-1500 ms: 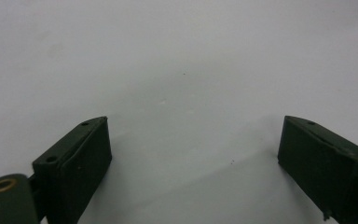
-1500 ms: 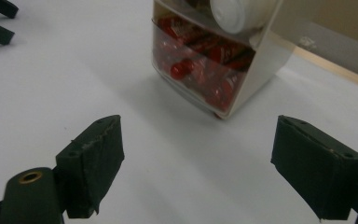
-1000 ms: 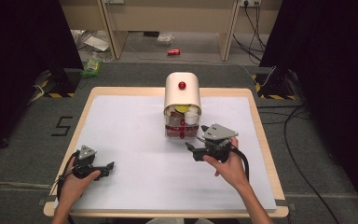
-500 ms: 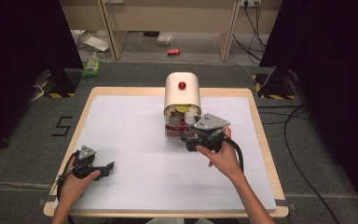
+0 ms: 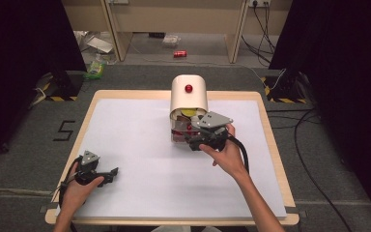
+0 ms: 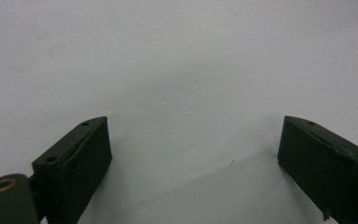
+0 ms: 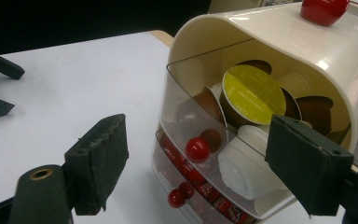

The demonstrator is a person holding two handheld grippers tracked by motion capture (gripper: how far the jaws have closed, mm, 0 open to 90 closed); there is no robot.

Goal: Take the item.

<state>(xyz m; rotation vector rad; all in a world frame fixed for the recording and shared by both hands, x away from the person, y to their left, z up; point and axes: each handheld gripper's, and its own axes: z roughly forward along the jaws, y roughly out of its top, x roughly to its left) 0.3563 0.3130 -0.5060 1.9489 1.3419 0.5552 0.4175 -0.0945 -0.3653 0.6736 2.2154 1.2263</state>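
Nearest to you, your left gripper (image 5: 107,174) rested low on the white table (image 5: 140,193) by the front-left corner, its jaws spread wide with nothing but bare tabletop between them; you seemed to have parked it there to keep it clear of the work. Further in, your right gripper (image 5: 189,140) sat up against the open front of the cream container (image 5: 189,99) that stood near the middle of the far edge. Its jaws had just been narrowing a little, yet they stood apart on either side of the clear drawer (image 7: 200,154) and, as far as the right gripper view showed, gripped nothing. You probably held them at that width to bracket the small red knob (image 7: 197,149) on the drawer front, which looked like the handle for pulling. Behind the clear plastic lay coffee capsules, a yellow-lidded one (image 7: 252,94) uppermost, with a second red-knobbed drawer (image 7: 182,196) below. On the curved top of the container sat a larger red button (image 5: 189,88).
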